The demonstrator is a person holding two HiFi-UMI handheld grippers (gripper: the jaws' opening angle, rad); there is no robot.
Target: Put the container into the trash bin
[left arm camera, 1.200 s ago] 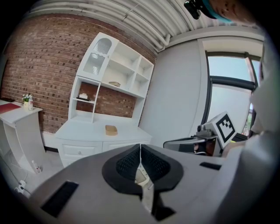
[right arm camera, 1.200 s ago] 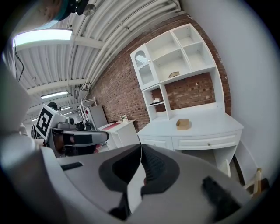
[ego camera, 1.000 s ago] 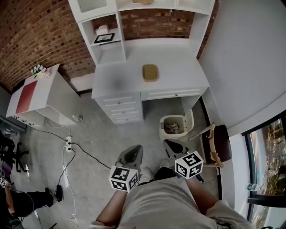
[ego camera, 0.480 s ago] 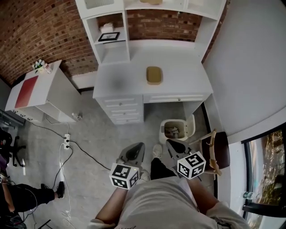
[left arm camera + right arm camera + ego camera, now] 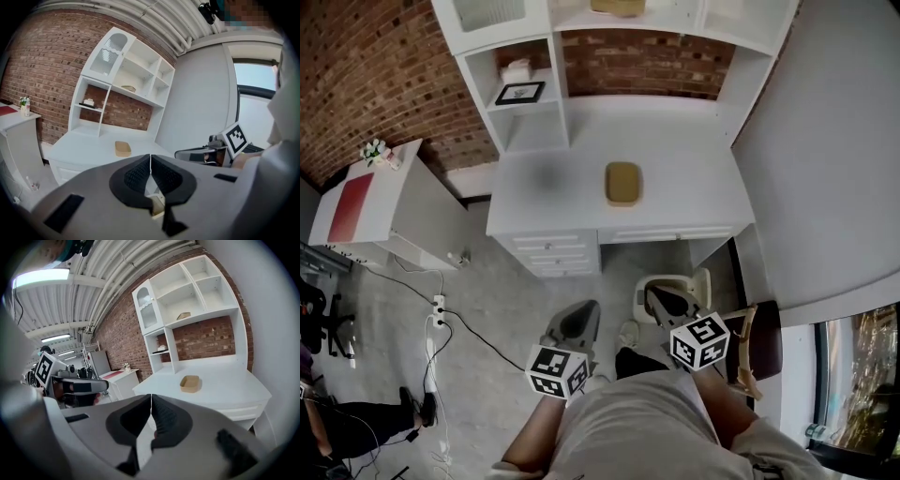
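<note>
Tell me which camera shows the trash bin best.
The head view. It looks down on the trash bin on the floor in front of the desk, though the right gripper covers part of its opening. Neither gripper view shows the bin; both look across the desk top.

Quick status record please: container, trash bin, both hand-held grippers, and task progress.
left hand-held gripper: shut, empty
right hand-held gripper: shut, empty
container: tan, shallow, on the white desk, untouched
trash bin: on the floor below the desk's right end, partly behind the right hand-held gripper
progress: container not yet picked up
</note>
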